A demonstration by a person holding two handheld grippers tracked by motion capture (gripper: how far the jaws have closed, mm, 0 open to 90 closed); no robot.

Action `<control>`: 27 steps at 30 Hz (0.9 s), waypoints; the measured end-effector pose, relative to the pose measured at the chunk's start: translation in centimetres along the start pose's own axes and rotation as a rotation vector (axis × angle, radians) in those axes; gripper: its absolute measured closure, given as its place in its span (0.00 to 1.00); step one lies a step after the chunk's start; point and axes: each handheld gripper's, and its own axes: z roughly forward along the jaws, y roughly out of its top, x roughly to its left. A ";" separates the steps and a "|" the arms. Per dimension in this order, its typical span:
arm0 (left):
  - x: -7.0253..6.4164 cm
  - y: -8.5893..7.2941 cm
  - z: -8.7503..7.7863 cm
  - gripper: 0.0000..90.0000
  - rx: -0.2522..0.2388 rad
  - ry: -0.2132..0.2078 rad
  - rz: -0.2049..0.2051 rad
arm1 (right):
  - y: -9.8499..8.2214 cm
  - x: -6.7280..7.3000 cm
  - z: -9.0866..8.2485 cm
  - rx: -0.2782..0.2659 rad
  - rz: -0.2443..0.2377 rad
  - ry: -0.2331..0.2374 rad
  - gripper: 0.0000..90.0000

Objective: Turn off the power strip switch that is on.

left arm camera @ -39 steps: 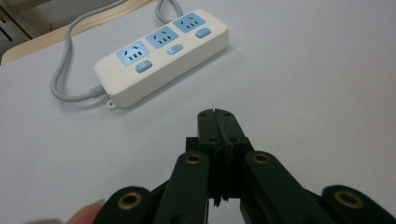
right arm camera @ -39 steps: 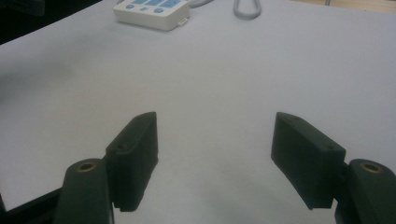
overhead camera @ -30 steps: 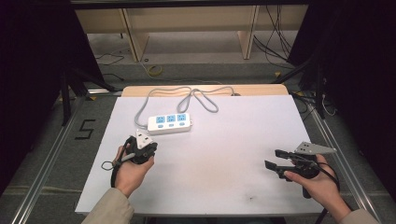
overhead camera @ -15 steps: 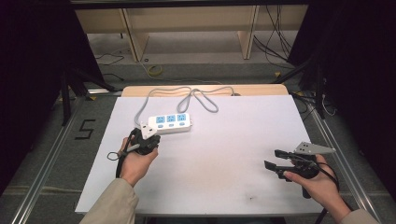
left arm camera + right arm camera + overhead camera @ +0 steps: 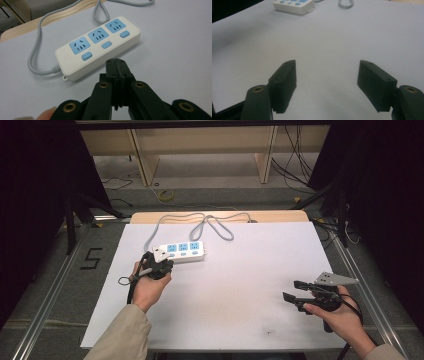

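A white power strip (image 5: 181, 252) with three blue sockets and blue buttons lies on the white table (image 5: 250, 270) at the back left; its grey cable (image 5: 210, 222) loops toward the far edge. The strip (image 5: 97, 47) lies close ahead in the left gripper view, and at the top of the right gripper view (image 5: 293, 4). My left gripper (image 5: 161, 262) sits just in front of the strip's left end, jaws pressed together with nothing between them (image 5: 117, 65). My right gripper (image 5: 295, 290) rests low over the front right of the table, jaws wide apart and empty (image 5: 327, 82).
Wooden shelf frames (image 5: 200, 150) and loose cables on the floor stand beyond the table. A metal rail (image 5: 50, 290) runs along the left side, with a "5" mark (image 5: 91, 258) on the floor. A dark curtain (image 5: 390, 185) hangs at the right.
My left gripper has moved to the right and away from me, up to the power strip's left end. The right gripper has stayed in place.
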 end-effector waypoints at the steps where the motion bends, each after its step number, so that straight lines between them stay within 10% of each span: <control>1: 0.0 0.2 0.3 1.00 -0.003 0.002 0.007 | 0.0 0.0 0.0 -0.002 -0.001 0.000 0.36; 27: 0.5 1.7 2.6 1.00 0.018 0.004 0.012 | 0.0 0.0 0.1 0.003 -0.006 0.002 0.36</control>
